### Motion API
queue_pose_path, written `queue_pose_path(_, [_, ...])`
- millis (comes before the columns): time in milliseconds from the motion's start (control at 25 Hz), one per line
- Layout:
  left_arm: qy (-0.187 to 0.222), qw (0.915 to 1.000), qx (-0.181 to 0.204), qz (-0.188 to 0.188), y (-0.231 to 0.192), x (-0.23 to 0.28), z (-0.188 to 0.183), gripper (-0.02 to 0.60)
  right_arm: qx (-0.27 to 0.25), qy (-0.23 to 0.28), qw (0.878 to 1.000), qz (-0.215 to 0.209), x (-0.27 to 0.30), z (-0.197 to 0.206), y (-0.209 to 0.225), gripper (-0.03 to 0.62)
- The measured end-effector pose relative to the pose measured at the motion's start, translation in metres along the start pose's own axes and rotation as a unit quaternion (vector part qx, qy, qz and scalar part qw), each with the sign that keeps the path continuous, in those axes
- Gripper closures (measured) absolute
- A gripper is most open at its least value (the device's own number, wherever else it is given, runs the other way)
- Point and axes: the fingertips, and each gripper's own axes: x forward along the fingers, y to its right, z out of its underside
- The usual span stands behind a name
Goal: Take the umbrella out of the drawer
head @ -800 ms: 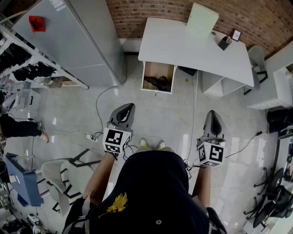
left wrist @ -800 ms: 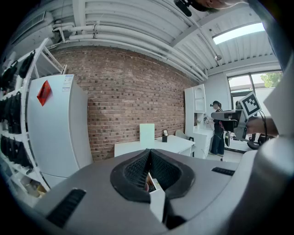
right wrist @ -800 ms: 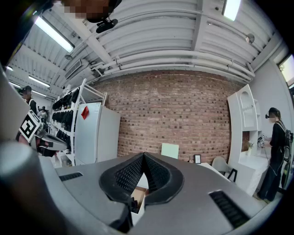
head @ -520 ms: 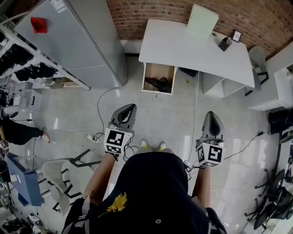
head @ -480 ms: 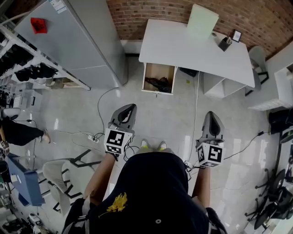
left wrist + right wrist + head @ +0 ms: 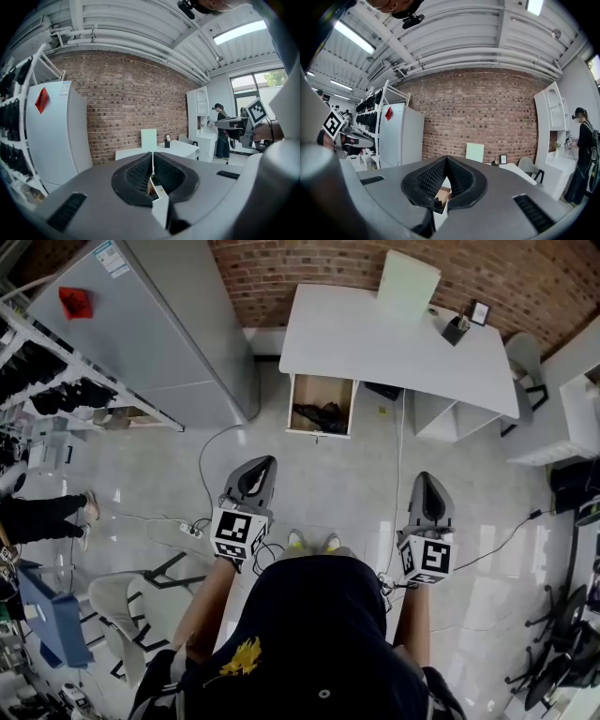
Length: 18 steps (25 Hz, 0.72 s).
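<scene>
Left gripper [image 6: 257,472] and right gripper [image 6: 429,487] are hovering near, jaws closed, holding nothing; black umbrella [image 6: 319,414] is lying in far open drawer [image 6: 323,386].

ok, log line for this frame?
stage: before reach | drawer: open | umbrella: inside drawer, untouched | left hand-held gripper: shut, empty | right hand-held gripper: shut, empty

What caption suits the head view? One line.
Open wooden drawer under white desk holds dark umbrella; left gripper and right gripper, both shut, hang short of it.
</scene>
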Motion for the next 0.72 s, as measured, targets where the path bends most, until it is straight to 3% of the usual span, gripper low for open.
queue_pose_path(80, [0.012,0.9999,-0.009,-0.002,0.002,0.002,-0.005,0.539,-0.003,-0.003,1.0,-0.002,0.0,0.001,0.004,0.568])
queue_pose_path(200, [0.023,0.9994,-0.025,-0.001,0.006,0.009,-0.01,0.352,-0.009,-0.007,1.0,-0.004,0.0,0.003,0.01,0.568])
queue_pose_path(240, [0.023,0.9995,-0.023,-0.004,0.007,0.012,-0.01,0.241,-0.009,-0.008,1.0,-0.005,0.001,0.003,0.011,0.568])
queue_pose_path(280, [0.019,0.9996,-0.015,-0.01,0.007,0.016,-0.01,0.169,-0.009,-0.008,1.0,-0.006,0.002,0.004,0.012,0.568])
queue_pose_path(440, [0.007,0.9993,0.033,-0.014,0.014,0.027,-0.007,0.129,-0.009,-0.003,1.0,-0.011,0.002,0.008,0.015,0.568])
queue_pose_path(720, [-0.006,0.9985,0.054,0.008,0.038,0.043,-0.005,0.129,-0.007,-0.005,1.0,-0.021,0.0,0.015,0.033,0.568])
